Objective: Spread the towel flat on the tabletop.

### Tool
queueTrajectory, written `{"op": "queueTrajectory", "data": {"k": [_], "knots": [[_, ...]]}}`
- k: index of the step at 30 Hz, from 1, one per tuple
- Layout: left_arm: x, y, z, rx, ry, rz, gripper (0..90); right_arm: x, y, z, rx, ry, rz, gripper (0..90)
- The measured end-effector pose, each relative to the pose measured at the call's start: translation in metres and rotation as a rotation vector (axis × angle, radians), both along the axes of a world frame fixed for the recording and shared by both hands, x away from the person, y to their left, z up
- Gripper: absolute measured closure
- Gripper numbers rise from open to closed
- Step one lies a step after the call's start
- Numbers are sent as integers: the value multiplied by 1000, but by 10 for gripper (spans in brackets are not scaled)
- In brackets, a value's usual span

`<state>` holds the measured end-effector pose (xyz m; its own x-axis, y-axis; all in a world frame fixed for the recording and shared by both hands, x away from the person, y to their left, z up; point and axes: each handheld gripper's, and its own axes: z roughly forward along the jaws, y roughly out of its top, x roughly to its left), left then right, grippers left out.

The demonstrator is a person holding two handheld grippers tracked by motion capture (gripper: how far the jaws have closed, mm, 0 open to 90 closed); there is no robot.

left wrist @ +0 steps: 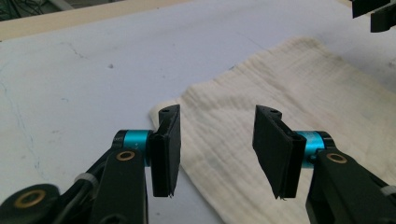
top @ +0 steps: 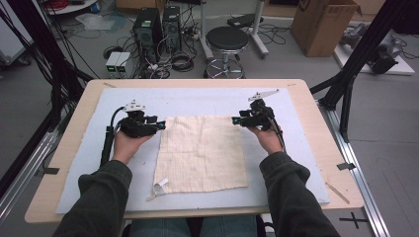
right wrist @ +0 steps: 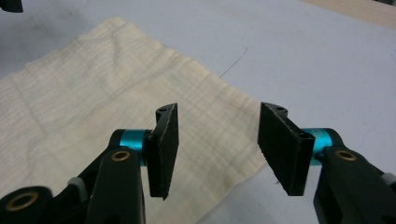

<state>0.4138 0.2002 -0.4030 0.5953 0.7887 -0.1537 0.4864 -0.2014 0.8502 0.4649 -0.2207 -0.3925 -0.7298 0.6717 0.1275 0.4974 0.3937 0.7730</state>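
A cream cloth (top: 202, 155) lies spread flat on a pale blue mat (top: 197, 98). A small white tag (top: 160, 185) sticks out at its near left corner. My left gripper (top: 162, 124) hovers at the cloth's far left corner, open. In the left gripper view the jaws (left wrist: 217, 114) stand apart just above that corner of the cloth (left wrist: 280, 70), with nothing pinched. My right gripper (top: 236, 120) is at the far right corner, also open. In the right gripper view its jaws (right wrist: 218, 109) straddle the cloth's edge (right wrist: 93, 93) without touching it.
The mat covers most of a wooden table (top: 69, 148). Behind the table are a black stool (top: 226, 42), computer towers (top: 158, 29) with cables, and a cardboard box (top: 323, 24). Black frame poles (top: 356, 54) rise at both sides.
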Motion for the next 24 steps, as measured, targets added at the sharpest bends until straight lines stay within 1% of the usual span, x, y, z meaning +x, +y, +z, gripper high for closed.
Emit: {"op": "queueTrajectory", "data": {"k": [4, 6, 9, 11, 13, 15, 20, 24], "knots": [[7, -3, 0, 13, 18, 6, 512, 8, 1, 4, 5, 7, -4, 467], [10, -5, 3, 18, 19, -1, 513, 10, 3, 6, 4, 11, -5, 455], [13, -7, 6, 6, 14, 7, 513, 12, 5, 11, 4, 5, -1, 453], [14, -7, 7, 6, 11, 8, 514, 13, 7, 14, 7, -3, -3, 455], [14, -8, 7, 9, 12, 5, 513, 14, 7, 15, 9, -1, 0, 454], [15, -9, 6, 10, 16, 6, 513, 15, 8, 15, 7, -10, 3, 454], [18, -10, 2, 21, 23, 10, 508, 18, 9, 10, 12, 8, -4, 451], [23, -11, -2, 32, 34, 21, 509, 22, 8, 5, 5, 22, -19, 453]]}}
